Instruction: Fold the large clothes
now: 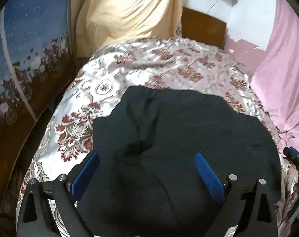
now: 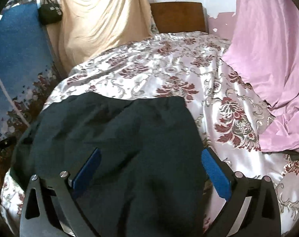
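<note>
A dark navy cloth garment [image 1: 179, 138] lies rumpled on the floral satin bedspread [image 1: 149, 67], bare spread beyond its far edge. The left gripper [image 1: 147, 167] and right gripper [image 2: 151, 169] hover over it, jaws spread wide, gripping nothing.

garment: dark navy garment [image 1: 179, 138], large, plain
state: partly folded, creased, rumpled near the middle
place: spread flat on the floral bedspread [image 2: 169, 75]

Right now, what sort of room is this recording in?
Most likely a bedroom: a dark garment lies on a floral bedspread, a wooden headboard stands behind, and a pink sheet hangs alongside.
</note>
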Demonstrator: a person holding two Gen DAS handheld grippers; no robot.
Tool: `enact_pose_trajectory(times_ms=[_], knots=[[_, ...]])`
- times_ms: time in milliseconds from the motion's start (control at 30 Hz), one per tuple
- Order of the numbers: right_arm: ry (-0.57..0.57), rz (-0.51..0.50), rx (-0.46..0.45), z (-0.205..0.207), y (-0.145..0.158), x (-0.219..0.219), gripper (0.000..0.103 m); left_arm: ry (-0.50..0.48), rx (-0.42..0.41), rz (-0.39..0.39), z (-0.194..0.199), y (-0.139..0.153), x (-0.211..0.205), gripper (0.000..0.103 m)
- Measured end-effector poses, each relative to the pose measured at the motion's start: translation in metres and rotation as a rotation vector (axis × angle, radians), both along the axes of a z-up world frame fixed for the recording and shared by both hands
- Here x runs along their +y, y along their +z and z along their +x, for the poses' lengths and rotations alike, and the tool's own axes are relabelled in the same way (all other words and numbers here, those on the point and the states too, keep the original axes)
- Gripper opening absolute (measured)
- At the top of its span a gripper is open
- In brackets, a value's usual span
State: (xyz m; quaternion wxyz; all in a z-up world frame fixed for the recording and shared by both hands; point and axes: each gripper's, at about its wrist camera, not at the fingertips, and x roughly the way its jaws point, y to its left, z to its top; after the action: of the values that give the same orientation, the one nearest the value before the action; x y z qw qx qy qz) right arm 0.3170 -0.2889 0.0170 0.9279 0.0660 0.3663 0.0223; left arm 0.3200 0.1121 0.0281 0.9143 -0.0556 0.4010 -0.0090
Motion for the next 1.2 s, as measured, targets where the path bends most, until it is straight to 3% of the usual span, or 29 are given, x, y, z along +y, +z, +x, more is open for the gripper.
enact_pose_trajectory(times_ms=[267,733,1200], knots=[[0.044,-0.033,-0.105,-0.037,0.029,0.031,0.1,-0.048,-0.123,0.042,-0.032,0.028,-0.027,0.103],[0.017,-0.039,-0.273,-0.115,0.057,0.065,0.1,-0.094,-0.331,0.124,-0.104,0.055,-0.051,0.103],[-0.013,-0.058,-0.397,-0.186,0.072,0.086,0.1,-0.109,-0.39,0.103,-0.161,0.048,-0.046,0.103]])
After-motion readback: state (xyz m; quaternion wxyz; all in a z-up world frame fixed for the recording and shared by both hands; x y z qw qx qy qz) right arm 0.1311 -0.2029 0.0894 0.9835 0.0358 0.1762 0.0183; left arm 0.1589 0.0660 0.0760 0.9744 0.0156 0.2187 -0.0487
